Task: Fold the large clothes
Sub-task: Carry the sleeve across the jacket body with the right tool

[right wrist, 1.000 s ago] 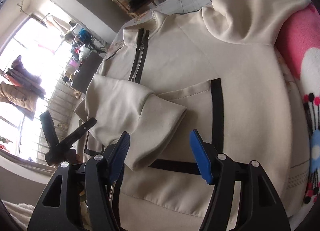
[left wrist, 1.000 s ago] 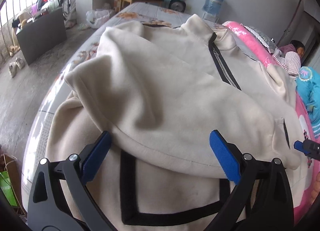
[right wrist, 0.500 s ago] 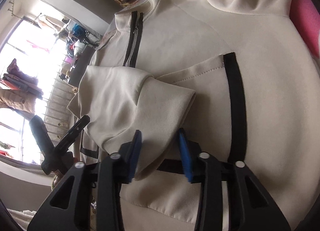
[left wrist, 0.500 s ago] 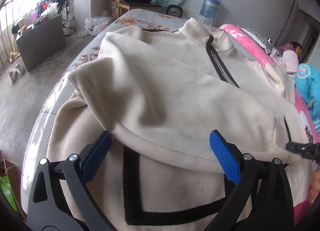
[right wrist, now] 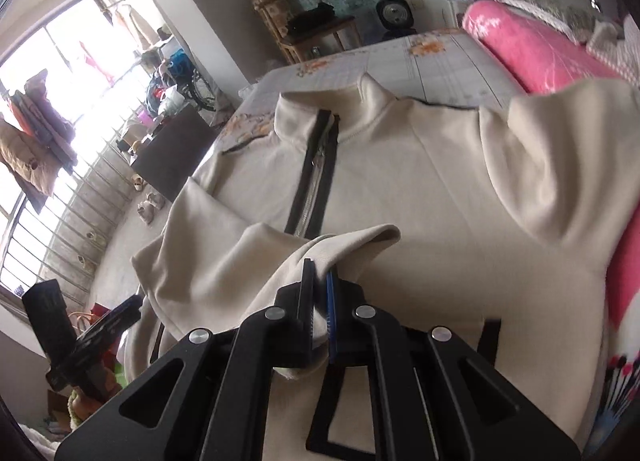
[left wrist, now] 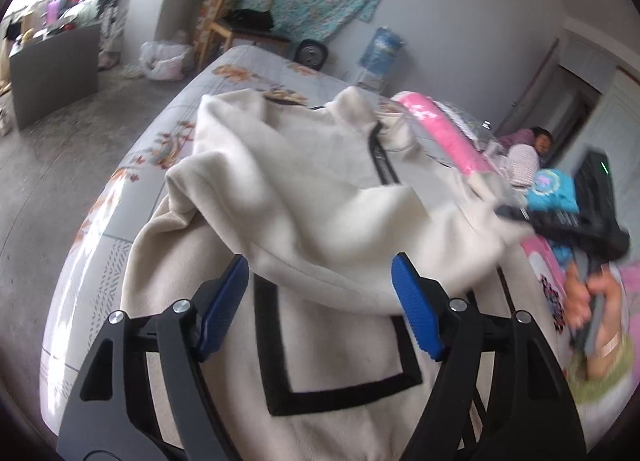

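A: State the garment's condition and location.

B: The cream sweatshirt [right wrist: 400,189] is a thick, matte, fleece-like fabric with a stand-up collar, a short black-taped zipper [right wrist: 314,189] at the neck and black strips outlining a front panel. It lies face up on the bed [left wrist: 248,73], which carries a grey sheet with a floral print. One sleeve [left wrist: 320,213] is folded across the chest.

A: Right tool?

B: The right tool [right wrist: 318,301] has just closed its jaws, and they pinch the cuff end of that sleeve between the blue pads. The fabric rises off the chest in a soft ridge toward the jaws. The tool points down at a slant over the lower front panel.

A: Left tool?

B: The left tool [left wrist: 320,301] has jaws that have just been narrowing, yet they stand apart. The folded sleeve's lower edge lies between the blue ribbed pads, and I see no pad pressing on it. The tool also slants down, above the black-outlined panel.

A: Surroundings?

B: A pink quilt [right wrist: 532,49] lies beside the sweatshirt's far sleeve. In the left view, a hand [left wrist: 596,301] holds the right tool's grip, blurred.
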A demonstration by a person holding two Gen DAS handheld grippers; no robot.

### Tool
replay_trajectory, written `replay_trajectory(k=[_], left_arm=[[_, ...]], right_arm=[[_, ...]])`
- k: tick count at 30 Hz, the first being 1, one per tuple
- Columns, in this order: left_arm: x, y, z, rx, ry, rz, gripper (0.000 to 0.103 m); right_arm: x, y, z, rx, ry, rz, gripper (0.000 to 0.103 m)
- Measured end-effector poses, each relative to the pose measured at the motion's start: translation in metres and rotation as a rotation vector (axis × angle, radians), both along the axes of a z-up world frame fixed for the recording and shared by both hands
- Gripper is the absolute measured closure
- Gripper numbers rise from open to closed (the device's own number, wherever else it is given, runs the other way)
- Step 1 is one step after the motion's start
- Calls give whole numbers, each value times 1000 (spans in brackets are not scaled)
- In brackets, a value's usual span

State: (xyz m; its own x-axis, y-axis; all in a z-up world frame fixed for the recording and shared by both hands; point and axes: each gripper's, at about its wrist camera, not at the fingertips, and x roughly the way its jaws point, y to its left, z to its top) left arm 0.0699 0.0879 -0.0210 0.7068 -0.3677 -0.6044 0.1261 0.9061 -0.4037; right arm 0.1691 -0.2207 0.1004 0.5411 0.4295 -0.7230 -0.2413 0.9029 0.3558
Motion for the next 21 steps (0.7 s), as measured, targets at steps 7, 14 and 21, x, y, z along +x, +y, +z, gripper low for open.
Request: replay_trajectory(k=[7,14,21], left_arm=[[12,-8,-3,12,43,-23,33],[44,3,-21,91,135,128,33],[44,18,-23,53,147,174,36]], right_arm=[[33,53,147,49,-370,146,98],[28,19,146,42,-419,62,98],[61,-47,-3,-52,-43,-86,98]])
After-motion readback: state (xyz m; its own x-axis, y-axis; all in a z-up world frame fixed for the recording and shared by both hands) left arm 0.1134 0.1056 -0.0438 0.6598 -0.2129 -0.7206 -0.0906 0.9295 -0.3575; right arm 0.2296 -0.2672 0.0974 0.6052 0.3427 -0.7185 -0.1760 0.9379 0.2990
